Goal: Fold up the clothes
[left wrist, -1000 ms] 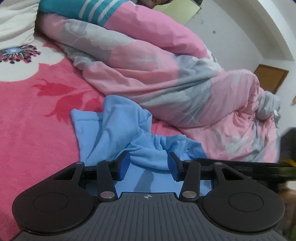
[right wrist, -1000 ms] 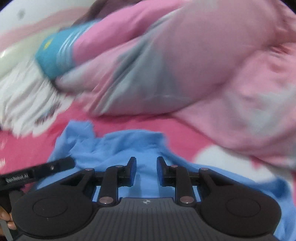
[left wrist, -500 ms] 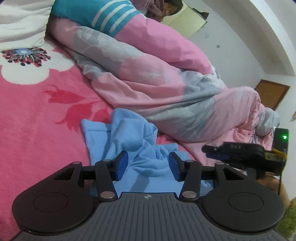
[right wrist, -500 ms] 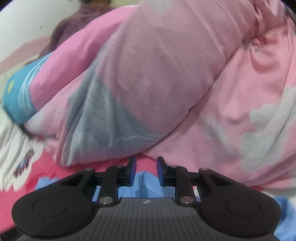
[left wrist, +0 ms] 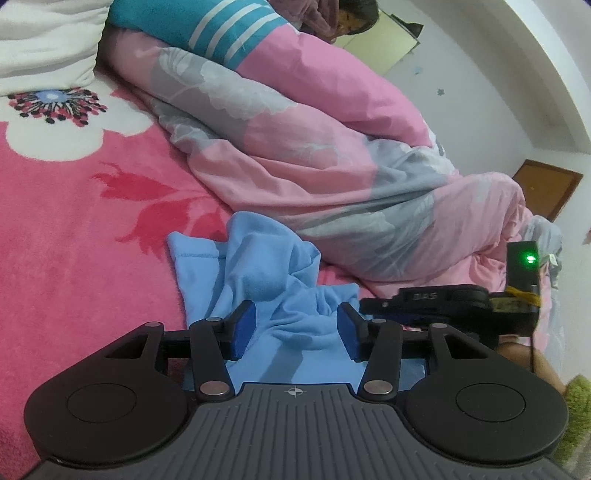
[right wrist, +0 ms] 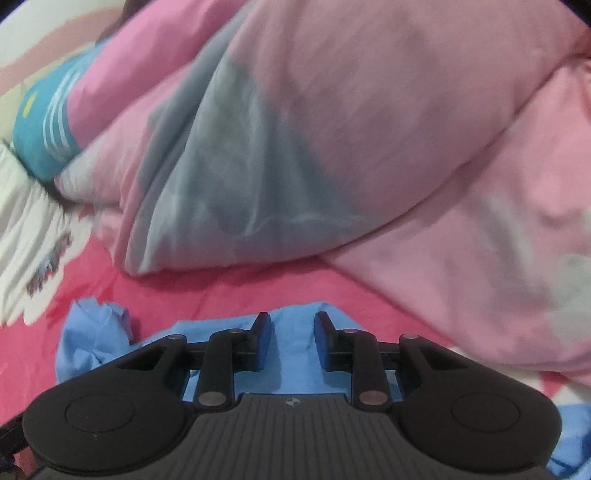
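Note:
A light blue garment (left wrist: pixel 266 280) lies crumpled on the pink flowered blanket (left wrist: pixel 74 221). My left gripper (left wrist: pixel 295 326) hovers low over its near part, open, with bunched cloth showing between the blue pads (left wrist: pixel 243 326) but not pressed by them. My right gripper (left wrist: pixel 424 302) comes in from the right at the garment's far right corner, a green light on its body. In the right wrist view the right gripper (right wrist: pixel 293 334) stands over a flat edge of the blue garment (right wrist: pixel 295 373), its jaws a narrow gap apart and nothing pinched.
A bulky pink and grey duvet (left wrist: pixel 332 166) runs along the far side, just behind the garment. A teal striped pillow (left wrist: pixel 221 33) and a white pillow (left wrist: pixel 44 40) sit at the head. A person's hand (left wrist: pixel 524 358) holds the right gripper. Green rug (left wrist: pixel 576 406) at the right edge.
The right gripper has come into the left wrist view from the right. The right wrist view swung up to the duvet, then back down onto the garment's edge. The left gripper hardly moved.

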`<action>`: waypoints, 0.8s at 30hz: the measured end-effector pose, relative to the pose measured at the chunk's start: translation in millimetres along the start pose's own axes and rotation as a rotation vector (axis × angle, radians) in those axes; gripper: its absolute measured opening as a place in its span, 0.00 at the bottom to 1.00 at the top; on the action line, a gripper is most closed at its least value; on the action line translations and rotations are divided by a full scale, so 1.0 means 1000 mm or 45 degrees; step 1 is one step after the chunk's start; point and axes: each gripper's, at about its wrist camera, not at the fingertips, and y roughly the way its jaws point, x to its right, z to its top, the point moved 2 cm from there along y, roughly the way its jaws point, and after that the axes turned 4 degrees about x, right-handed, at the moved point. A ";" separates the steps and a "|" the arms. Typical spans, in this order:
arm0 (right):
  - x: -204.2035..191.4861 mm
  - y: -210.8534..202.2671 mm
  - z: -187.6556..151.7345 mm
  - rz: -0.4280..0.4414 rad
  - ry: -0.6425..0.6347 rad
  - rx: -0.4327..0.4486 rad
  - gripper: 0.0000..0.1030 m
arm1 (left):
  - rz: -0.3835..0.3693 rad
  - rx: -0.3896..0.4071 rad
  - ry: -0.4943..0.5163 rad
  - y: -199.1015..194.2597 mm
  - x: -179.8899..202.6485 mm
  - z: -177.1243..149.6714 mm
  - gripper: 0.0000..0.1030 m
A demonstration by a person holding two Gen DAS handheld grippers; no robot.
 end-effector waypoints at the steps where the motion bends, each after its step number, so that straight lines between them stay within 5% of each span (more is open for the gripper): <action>1: -0.003 0.002 0.000 -0.007 -0.024 0.002 0.24 | 0.001 0.001 -0.001 0.000 0.000 0.000 0.47; 4: -0.005 0.004 0.003 -0.019 -0.046 0.030 0.07 | 0.006 0.001 -0.002 0.000 -0.001 0.000 0.47; 14: 0.021 -0.003 0.011 0.040 0.136 0.169 0.09 | 0.001 -0.002 -0.009 0.000 -0.002 -0.001 0.47; 20: 0.082 -0.110 0.009 -0.017 0.185 0.364 0.28 | 0.004 -0.006 -0.009 0.000 -0.002 0.000 0.47; 24: 0.138 -0.157 -0.017 -0.181 0.235 0.292 0.28 | 0.008 -0.011 -0.008 0.001 -0.001 0.000 0.47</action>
